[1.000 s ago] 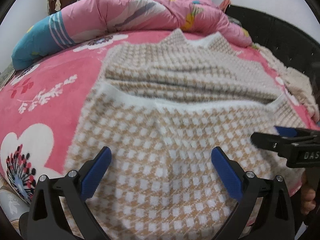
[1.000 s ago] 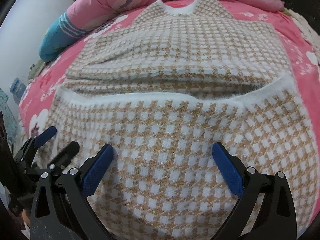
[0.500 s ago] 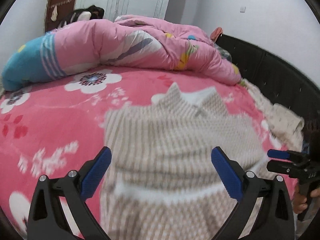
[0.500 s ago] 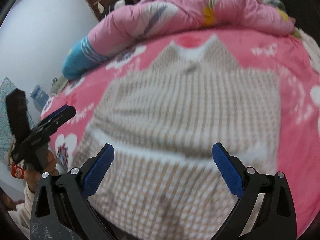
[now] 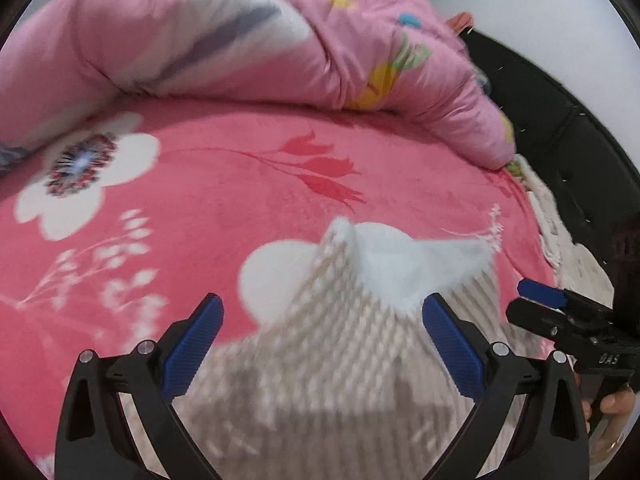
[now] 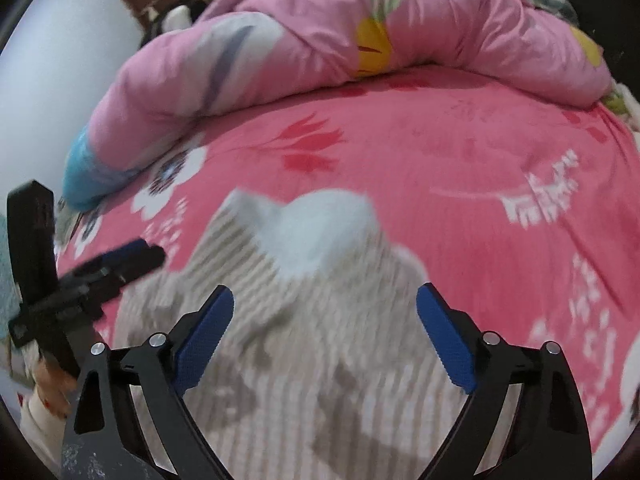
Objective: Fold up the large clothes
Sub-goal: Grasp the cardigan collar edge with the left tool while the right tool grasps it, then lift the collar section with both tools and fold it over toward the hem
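A beige and white checked sweater (image 5: 320, 360) lies on the pink bed, its white V collar (image 5: 400, 264) pointing away from me. It also shows in the right wrist view (image 6: 320, 360), blurred. My left gripper (image 5: 322, 344) is open and empty, hovering over the sweater's upper part near the collar. My right gripper (image 6: 324, 336) is open and empty, also over the upper part just behind the collar (image 6: 316, 232). The right gripper shows at the right of the left wrist view (image 5: 560, 320); the left gripper shows at the left of the right wrist view (image 6: 100, 272).
A pink floral blanket (image 5: 240, 200) covers the bed. A rolled pink duvet (image 5: 240, 32) lies along the far side, with a blue end (image 6: 84, 176). A black bed frame (image 5: 560, 120) and a cream cloth (image 5: 576, 268) are at the right.
Both grippers have moved forward over the sweater, from its folded lower part up to the collar. Both stay open and empty. The views are blurred by the motion.
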`<state>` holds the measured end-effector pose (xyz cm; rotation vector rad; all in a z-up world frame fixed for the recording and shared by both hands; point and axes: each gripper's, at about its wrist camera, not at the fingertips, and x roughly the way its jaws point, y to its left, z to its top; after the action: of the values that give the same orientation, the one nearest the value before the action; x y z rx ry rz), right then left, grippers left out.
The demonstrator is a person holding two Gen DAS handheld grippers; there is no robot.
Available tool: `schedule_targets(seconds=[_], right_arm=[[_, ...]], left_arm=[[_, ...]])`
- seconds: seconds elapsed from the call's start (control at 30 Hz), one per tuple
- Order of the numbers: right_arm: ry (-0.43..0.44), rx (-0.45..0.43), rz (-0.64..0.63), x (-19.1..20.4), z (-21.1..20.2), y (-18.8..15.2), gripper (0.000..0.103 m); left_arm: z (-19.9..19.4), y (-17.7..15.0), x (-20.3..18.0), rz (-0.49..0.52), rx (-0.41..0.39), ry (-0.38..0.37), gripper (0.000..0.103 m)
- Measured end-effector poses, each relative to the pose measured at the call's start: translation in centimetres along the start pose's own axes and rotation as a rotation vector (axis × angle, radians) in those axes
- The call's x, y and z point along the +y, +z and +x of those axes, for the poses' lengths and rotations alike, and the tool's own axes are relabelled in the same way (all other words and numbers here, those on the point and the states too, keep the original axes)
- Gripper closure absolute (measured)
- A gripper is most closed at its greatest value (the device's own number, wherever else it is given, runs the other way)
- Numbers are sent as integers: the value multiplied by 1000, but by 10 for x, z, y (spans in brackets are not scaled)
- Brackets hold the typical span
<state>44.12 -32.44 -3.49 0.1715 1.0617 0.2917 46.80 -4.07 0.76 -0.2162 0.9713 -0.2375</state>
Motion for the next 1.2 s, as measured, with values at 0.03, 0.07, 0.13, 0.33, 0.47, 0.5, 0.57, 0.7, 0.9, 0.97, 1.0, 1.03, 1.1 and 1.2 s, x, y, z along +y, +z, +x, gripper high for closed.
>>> schedule_targets(seconds=[0.03,0.07,0.13,0.33,0.47,0.5,0.57,0.7,0.9,0.97,1.0,1.03,1.1,1.2], right_arm=[[-3,11,9,-3,8,7,20],[-2,28,24,-9,20,15,22],[-10,50,30,-15,32,24,31],[57,61,43,-24,33,24,88],[84,17,-42,-4,-7,8,93],[89,9,-62,2,-17,2,93],[94,-5,-101,12,-39,-13,93],[74,-32,-203,34,-78,-57,93],[-112,55,-367,50,-68,-140,93],[-182,92,-423,53,-62,-162,92],[-194,90,-436,54,-66,-168,89],[-197,73,-440,57,-75,-171,83],[-124,-17,-453,72,-110,-176,79],[-56,-123,-474,96,-135,-170,64]], left_arm=[[11,6,-2,0,8,17,5],[25,14,-5,4,10,31,6],[43,21,-7,10,20,55,16],[71,26,-9,25,78,30,78],[42,20,-20,99,23,-13,84],[30,17,-23,119,13,-24,85],[1,8,-27,161,-13,-56,88],[-63,-31,-38,273,-55,-89,89],[-93,-124,-41,394,-35,-77,89],[-81,-153,-37,388,-1,-70,89],[-77,-159,-35,380,5,-69,89],[-72,-167,-32,368,4,-60,89],[-73,-170,-27,335,-12,-76,88],[-78,-166,-20,282,-13,-118,86]])
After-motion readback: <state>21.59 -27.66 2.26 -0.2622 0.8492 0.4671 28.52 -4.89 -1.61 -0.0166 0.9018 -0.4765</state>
